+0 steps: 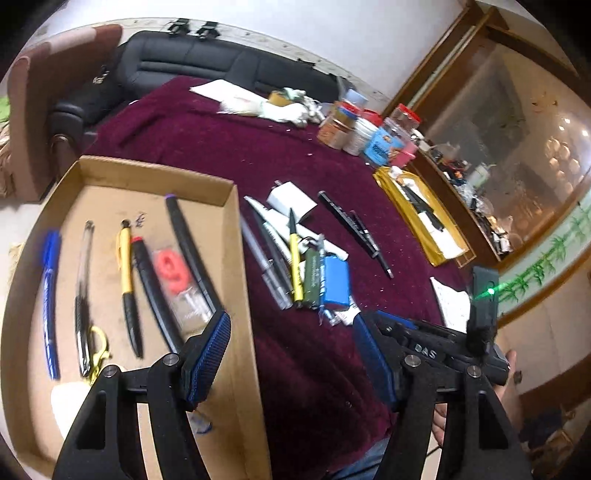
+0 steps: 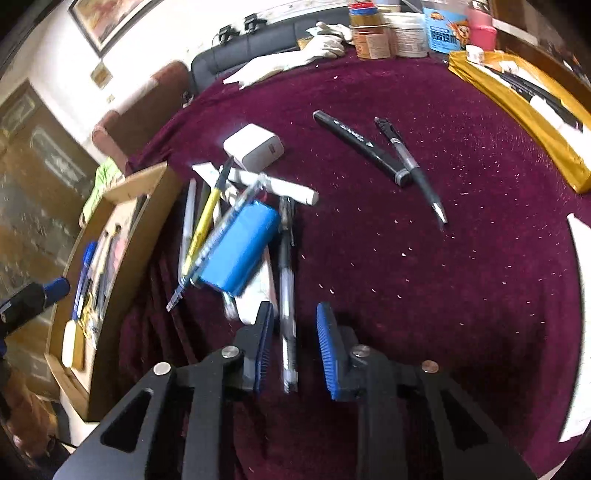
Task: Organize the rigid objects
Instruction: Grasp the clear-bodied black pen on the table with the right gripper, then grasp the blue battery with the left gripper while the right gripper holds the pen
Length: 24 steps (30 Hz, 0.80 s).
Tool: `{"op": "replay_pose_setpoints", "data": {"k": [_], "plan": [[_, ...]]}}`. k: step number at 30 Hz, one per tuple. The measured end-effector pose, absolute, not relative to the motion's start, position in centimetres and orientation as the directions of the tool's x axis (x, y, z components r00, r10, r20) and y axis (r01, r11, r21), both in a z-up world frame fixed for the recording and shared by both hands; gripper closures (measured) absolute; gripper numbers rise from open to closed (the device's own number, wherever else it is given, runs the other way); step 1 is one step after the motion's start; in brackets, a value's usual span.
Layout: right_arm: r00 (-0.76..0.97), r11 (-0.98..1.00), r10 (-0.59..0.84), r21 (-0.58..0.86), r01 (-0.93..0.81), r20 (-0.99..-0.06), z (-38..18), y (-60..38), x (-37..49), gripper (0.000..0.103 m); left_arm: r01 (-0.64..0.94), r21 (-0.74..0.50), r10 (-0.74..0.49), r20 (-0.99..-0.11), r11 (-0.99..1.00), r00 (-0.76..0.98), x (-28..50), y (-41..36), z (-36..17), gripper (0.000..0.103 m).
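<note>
Nearest, on the right: right tongs tilted down over the maroon tabletop, jaws narrowed but not clamped. Between the blue pads, a clear pen flat on the cloth, close against the left pad, with a gap to the right pad.

Nearest, on the left: left tongs spread wide, empty, straddling the right wall of a cardboard box. Left pad above the box floor, right pad above the cloth.

Inside the box, side by side and roughly parallel, from left to right: blue pen, yellow-black pen, red-capped black marker, orange item in a clear packet, long black marker.

Just right of the box, a loose pile on the cloth: blue battery pack on top, yellow pen slanted beside it, white charger at the far end.

Further right, apart from the pile: black marker touching a grey-black pen at its near end.

At the far right edge, a gold tray. At the far edge, a cluster of jars. Beyond the tabletop, a black sofa.
</note>
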State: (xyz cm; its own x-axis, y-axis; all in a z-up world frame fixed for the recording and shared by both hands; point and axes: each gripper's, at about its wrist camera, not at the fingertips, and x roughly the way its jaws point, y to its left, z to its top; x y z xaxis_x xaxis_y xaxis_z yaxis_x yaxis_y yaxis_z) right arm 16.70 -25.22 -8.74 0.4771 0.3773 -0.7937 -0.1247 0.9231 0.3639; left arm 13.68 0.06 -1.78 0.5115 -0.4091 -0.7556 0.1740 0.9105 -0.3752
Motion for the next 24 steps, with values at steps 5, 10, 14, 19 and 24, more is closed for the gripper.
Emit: {"op": "replay_pose_setpoints", "data": {"k": [5, 10, 14, 19, 24], "plan": [[0.482, 0.940, 0.340, 0.282, -0.191, -0.807, -9.5, -24.2, 16.3, 0.081, 0.146, -0.308, -0.338, -0.778, 0.940, 0.530, 13.5, -2.0, -1.3, 0.031], [0.505, 0.953, 0.277, 0.169, -0.250, -0.817, -9.4, -23.5, 16.9, 0.094, 0.177, -0.233, -0.291, -0.817, 0.956, 0.497, 14.0, -5.9, -1.5, 0.031], [0.490, 0.941, 0.325, 0.226, -0.250, -0.809, -9.9, -26.5, 14.7, 0.095, 0.199, -0.183, -0.257, -0.849, 0.963, 0.462, 15.3, -9.0, -2.6, 0.031], [0.514, 0.948, 0.318, 0.267, -0.174, -0.797, -10.3, -30.8, 12.7, 0.094, 0.227, -0.117, -0.208, -0.875, 0.967, 0.438, 17.5, -12.3, -4.2, 0.031], [0.576, 0.949, 0.313, 0.261, -0.175, -0.755, -10.0, -31.0, 12.5, 0.086, 0.253, -0.096, -0.198, -0.887, 0.963, 0.417, 20.4, -14.3, -5.7, 0.031]]}}
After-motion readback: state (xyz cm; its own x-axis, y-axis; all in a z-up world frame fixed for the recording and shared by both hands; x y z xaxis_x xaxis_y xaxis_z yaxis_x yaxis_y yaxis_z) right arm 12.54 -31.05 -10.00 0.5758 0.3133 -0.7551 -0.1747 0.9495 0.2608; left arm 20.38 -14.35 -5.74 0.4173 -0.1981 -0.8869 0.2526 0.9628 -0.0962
